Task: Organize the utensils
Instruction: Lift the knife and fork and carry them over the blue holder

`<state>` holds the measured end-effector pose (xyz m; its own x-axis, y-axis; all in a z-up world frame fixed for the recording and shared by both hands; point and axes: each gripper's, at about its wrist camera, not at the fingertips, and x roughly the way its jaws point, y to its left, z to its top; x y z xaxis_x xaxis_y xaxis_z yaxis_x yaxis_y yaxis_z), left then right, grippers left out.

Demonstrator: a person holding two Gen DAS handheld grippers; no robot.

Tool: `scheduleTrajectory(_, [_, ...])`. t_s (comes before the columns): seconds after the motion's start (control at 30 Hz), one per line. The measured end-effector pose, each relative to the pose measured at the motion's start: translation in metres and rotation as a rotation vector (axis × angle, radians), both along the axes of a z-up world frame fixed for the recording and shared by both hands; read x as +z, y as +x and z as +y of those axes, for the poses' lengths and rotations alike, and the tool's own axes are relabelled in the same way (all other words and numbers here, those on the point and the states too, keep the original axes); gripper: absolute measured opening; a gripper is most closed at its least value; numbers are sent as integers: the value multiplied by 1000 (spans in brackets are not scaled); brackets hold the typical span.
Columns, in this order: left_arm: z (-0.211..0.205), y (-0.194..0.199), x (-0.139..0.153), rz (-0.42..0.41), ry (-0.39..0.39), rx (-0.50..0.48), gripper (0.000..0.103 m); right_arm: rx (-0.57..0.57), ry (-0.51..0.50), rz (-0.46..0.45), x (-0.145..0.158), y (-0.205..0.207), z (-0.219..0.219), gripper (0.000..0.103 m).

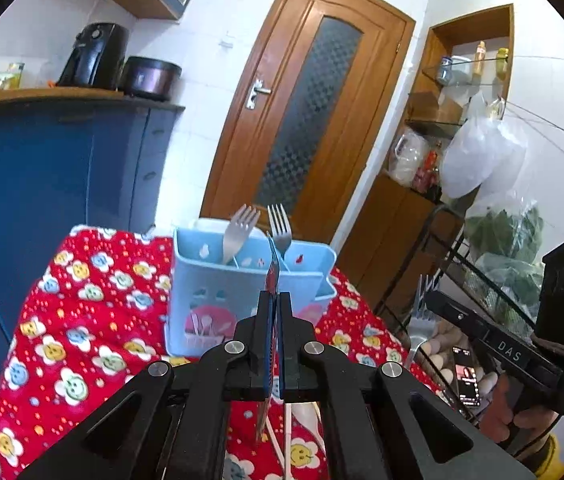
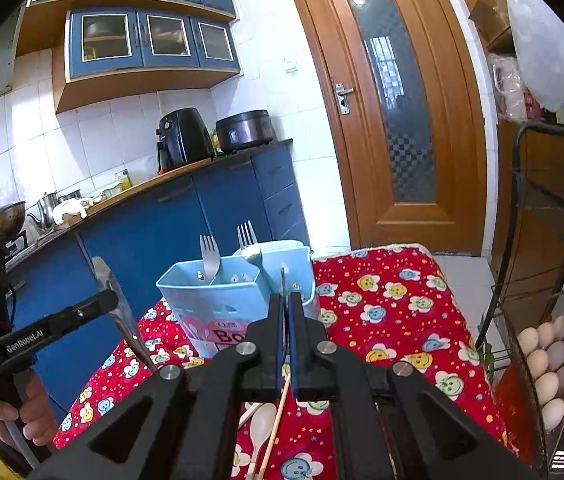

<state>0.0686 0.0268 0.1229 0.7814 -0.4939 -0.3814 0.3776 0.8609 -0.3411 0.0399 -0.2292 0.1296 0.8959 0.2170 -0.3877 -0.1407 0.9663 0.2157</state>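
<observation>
Kitchen walls of white tile, a wooden door (image 1: 314, 112) with a frosted pane and blue cabinets (image 2: 186, 216) close in a table spread with a red flowered cloth (image 1: 82, 320), and on that cloth stands a pale blue utensil caddy (image 1: 218, 292) with two forks (image 1: 238, 232) upright in its compartments. Only the right wrist view takes in the upper cupboards with glass fronts (image 2: 150, 40), the stove end of the counter with its pots, and a tray of eggs (image 2: 554, 360) in a wire rack at the right edge; only the left wrist view shows the open shelf niche and the hanging plastic bags (image 1: 478, 156) beside the door. Each camera catches the other hand's tool from the side: in the left view the right gripper (image 1: 434, 300) is clenched on a fork (image 1: 422, 320) whose tines point up, and in the right view the left gripper (image 2: 112, 300) grips a knife (image 2: 118, 304), blade upward. Seen along their own fingers, both pairs are pressed together on the thin edge of what they hold, the knife rising between the left fingers (image 1: 260, 336) just in front of the caddy, the fork a dark sliver between the right fingers (image 2: 302, 332). A white spoon (image 2: 260, 424) and a chopstick (image 2: 278, 416) lie on the cloth below
</observation>
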Motion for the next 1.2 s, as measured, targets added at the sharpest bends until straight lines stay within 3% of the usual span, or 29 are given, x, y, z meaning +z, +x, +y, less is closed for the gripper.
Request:
scheduleTrajectory(0.63, [6,7,60,-145,45,48,1,-22,-16,-7,8,5,0,4])
scheduleTrajectory(1.2, [2,54,113,-238,88,122,1,-74,-100,-69,41,29,-5,4])
